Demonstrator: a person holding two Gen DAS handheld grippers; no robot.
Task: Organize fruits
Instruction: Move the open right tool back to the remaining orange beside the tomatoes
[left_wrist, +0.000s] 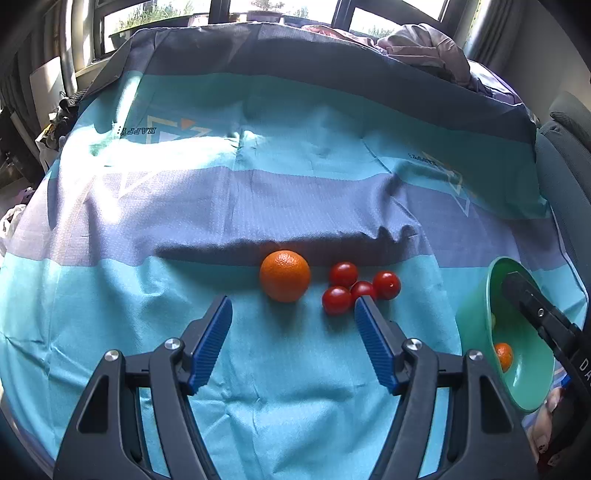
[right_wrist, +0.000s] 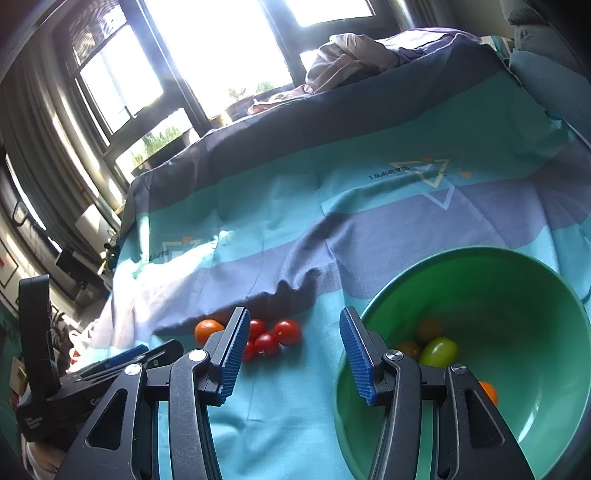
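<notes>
The orange (left_wrist: 284, 276) lies just ahead of the spread left tool (left_wrist: 293, 314).

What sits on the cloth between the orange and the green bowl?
A cluster of cherry tomatoes lies between the orange and the green bowl, nearer the orange. The left wrist view shows it best; bare cloth fills the rest.
</notes>
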